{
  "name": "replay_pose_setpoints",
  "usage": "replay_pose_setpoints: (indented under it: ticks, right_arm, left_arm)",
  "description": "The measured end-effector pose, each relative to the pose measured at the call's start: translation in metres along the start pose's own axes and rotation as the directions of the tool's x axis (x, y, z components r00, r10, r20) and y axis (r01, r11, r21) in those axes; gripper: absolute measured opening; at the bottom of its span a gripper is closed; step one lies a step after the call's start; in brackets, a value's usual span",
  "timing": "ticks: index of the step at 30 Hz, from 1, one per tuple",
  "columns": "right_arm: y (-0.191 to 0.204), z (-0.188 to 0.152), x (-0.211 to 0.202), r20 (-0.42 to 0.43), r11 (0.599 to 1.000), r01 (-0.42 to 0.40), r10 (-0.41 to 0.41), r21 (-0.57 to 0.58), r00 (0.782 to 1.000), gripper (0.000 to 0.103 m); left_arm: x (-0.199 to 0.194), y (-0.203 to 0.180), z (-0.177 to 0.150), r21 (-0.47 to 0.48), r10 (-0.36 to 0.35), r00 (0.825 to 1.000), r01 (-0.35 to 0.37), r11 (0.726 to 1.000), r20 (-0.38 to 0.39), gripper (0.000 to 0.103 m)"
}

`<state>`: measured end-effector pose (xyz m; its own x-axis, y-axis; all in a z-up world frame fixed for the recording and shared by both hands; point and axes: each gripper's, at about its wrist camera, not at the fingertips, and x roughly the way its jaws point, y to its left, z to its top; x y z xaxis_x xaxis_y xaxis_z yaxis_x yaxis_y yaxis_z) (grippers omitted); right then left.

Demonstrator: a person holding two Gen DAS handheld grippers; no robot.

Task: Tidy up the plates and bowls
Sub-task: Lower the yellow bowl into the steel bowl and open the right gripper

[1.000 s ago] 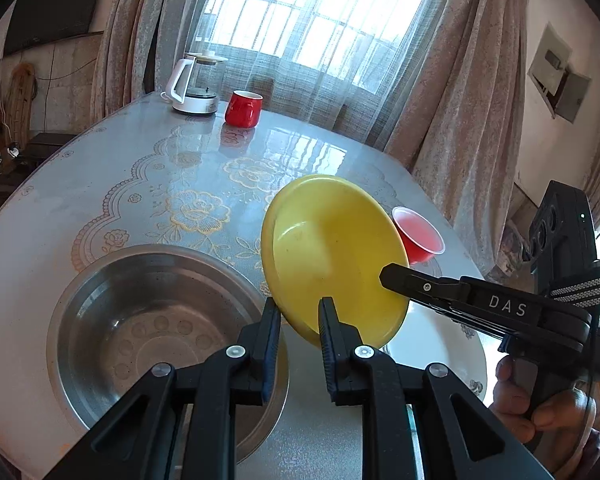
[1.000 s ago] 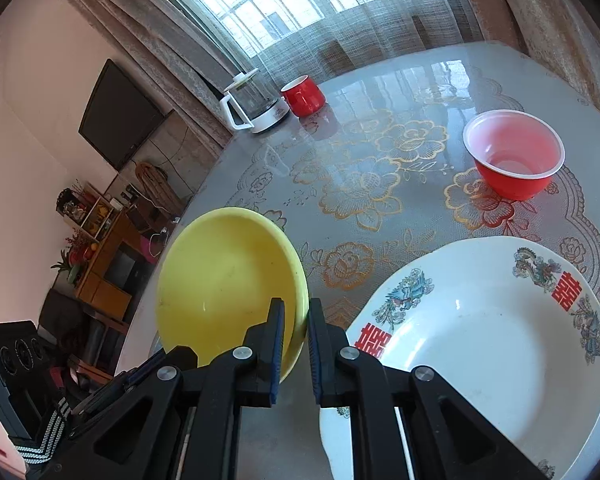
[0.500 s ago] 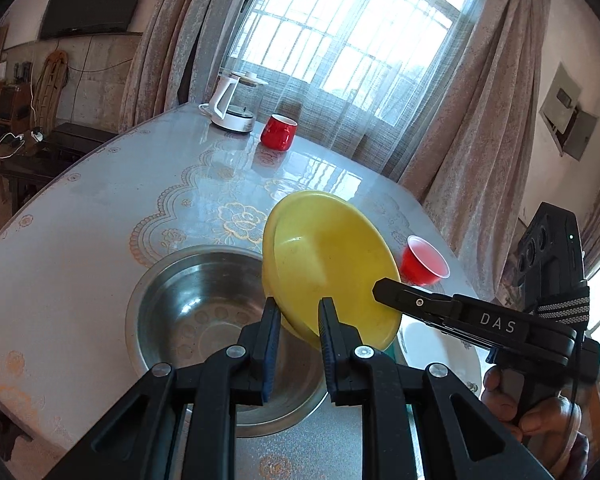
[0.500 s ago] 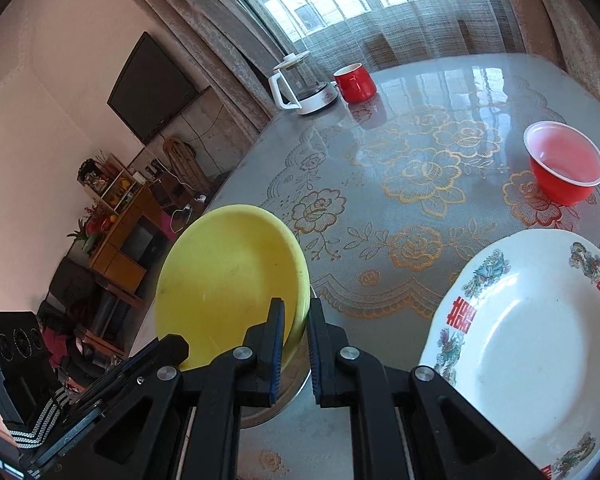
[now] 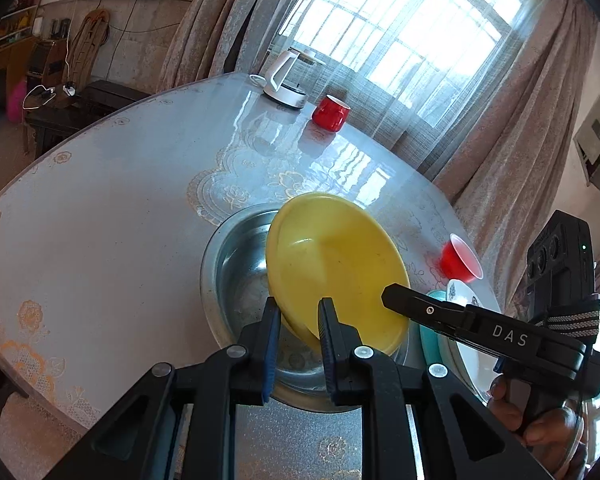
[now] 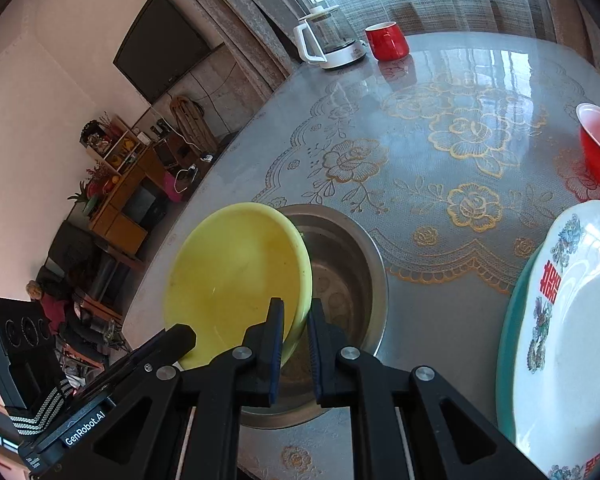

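Grippers, L (image 5: 298,314) & R (image 6: 294,316), pinch yellow bowl (image 5: 336,268) rim above steel basin (image 6: 348,276).

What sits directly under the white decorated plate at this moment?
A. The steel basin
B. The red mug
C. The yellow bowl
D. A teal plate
D. In the right wrist view, a teal plate edge curves out from beneath the white decorated plate; the steel basin lies apart to its left, with the yellow bowl held over it.
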<state>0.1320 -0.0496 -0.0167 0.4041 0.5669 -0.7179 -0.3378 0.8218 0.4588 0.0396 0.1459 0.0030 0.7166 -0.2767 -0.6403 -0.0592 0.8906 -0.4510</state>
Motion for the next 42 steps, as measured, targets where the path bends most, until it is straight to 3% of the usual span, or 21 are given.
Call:
replay_pose_setpoints:
  ticks: [17,35,42]
  right_arm:
    - [0.006,-0.013,0.013,-0.029,0.991,0.089,-0.092,-0.096,0.995,0.016]
    - [0.024,-0.022,0.011,-0.023,0.970,0.135,-0.142,-0.204,0.990,0.030]
    - [0.028,-0.025,0.008,0.004,0.962,0.162,-0.165,-0.219,0.986,0.030]
  left_arm:
    - [0.022,-0.001,-0.007,0.070,0.112,0.993,-0.111,0.991,-0.019,0.019]
    - [0.025,0.002,-0.004,0.101,0.167,0.986,-0.168,0.981,0.009,0.019]
    - [0.027,-0.001,-0.006,0.133,0.180,0.983,-0.181,0.974,0.021,0.019]
